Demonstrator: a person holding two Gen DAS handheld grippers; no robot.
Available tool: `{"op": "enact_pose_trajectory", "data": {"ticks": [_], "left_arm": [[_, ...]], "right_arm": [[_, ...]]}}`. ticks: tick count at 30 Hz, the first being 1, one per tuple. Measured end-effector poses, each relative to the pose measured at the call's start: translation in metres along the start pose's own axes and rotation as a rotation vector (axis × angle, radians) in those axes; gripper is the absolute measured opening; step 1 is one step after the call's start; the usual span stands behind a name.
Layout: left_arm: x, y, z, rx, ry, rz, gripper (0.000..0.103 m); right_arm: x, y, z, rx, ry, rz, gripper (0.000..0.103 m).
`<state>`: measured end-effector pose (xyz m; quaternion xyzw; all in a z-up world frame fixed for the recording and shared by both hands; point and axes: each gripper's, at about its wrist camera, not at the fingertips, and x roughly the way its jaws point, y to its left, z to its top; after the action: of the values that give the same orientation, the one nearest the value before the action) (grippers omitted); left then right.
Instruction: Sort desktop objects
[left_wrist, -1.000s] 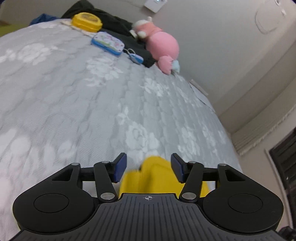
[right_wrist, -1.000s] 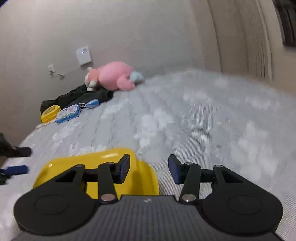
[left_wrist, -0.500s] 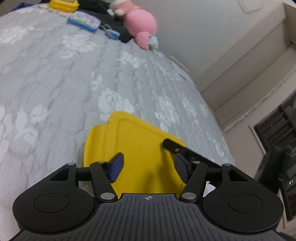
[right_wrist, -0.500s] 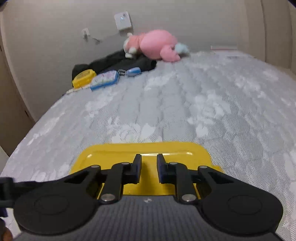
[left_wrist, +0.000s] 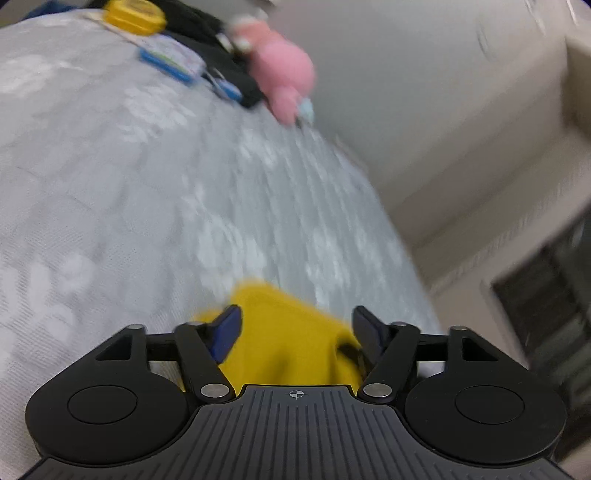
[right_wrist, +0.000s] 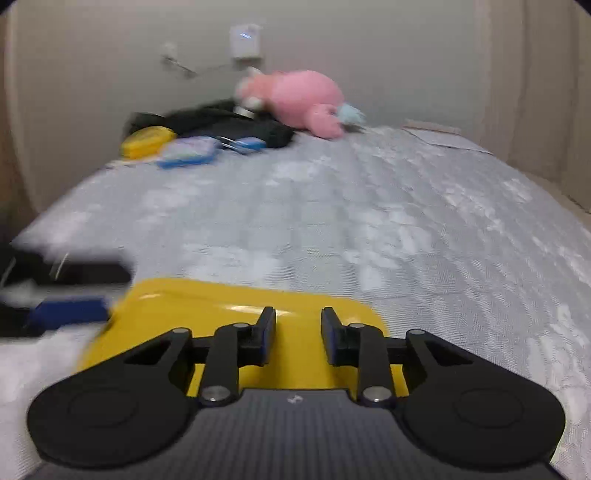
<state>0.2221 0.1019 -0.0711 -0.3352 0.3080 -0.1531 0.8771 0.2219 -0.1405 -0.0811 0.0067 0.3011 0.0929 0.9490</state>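
With the yellow tray (right_wrist: 229, 314) lying flat on the bed (right_wrist: 369, 221), both grippers, left (left_wrist: 295, 332) and right (right_wrist: 298, 332), are hovering with jaws just opening, empty, needing a square rim grip.

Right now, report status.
Left gripper open, jaws just widened over yellow tray. Right gripper open above tray, jaws just reopening. Bed ahead unobstructed.

place: bedroom | evidence: quilted mattress (right_wrist: 369, 206), pink plush toy (right_wrist: 295, 98), wall socket (right_wrist: 244, 41)
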Motion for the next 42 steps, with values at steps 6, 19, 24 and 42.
{"op": "enact_pose_trajectory", "data": {"ticks": [6,19,24,42], "left_arm": [[-0.021,0.011,0.015,-0.008,-0.054,0.120,0.080],[-0.022,-0.002,0.012,0.076,-0.028,0.153,0.082],[-0.020,-0.001,0.010,0.082,-0.021,0.141,0.084],[0.016,-0.022,-0.023,0.111,0.115,-0.041,0.087]], "right_arm": [[-0.055,0.067,-0.018,-0.266,-0.036,0.181,0.041],[-0.012,0.097,-0.026,-0.273,0.051,0.133,0.042],[-0.012,0.089,-0.016,-0.197,0.075,0.149,0.043],[-0.039,-0.055,-0.009,0.141,0.104,-0.087,0.059]]}}
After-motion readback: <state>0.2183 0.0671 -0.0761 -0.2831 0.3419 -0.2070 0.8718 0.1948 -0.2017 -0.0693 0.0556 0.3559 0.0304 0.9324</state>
